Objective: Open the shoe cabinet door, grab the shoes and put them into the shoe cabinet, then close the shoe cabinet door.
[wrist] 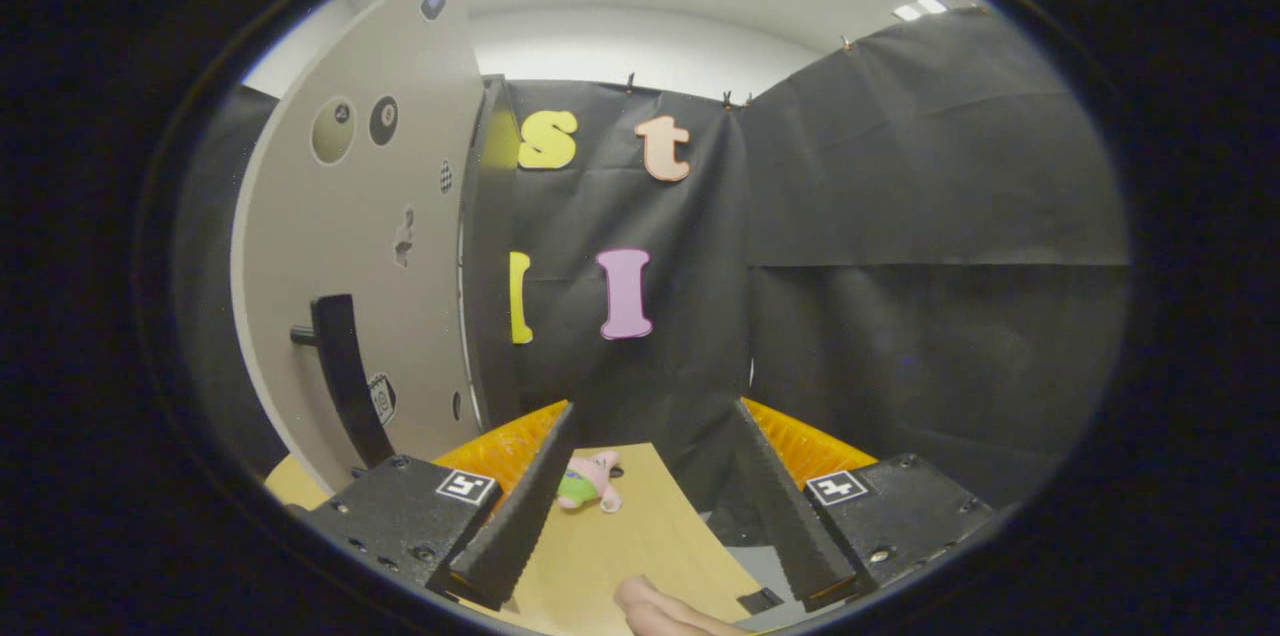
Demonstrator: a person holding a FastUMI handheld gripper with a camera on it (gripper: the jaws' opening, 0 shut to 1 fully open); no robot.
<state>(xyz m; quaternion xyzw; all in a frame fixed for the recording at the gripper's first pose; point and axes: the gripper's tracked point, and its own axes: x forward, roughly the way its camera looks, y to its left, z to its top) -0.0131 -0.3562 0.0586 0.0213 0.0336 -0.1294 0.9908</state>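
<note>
The shoe cabinet's beige door (370,246) stands to the left of my fingers, its face dotted with small stickers. A black bar handle (345,386) juts from its lower part, just beyond my left finger. A dark edge (490,256) runs down the door's right side; I cannot tell whether the door is ajar. My gripper (655,406) is open, with nothing between its fingers. A small pink and green thing (590,481) lies on the wooden tabletop (620,536) beside my left finger; it is too small for me to tell if it is a shoe.
An orange ribbed surface (800,441) shows behind both fingers, at the table's far side. A person's fingers (660,611) rest on the tabletop close below my gripper. Black cloth walls close in the booth ahead and to the right.
</note>
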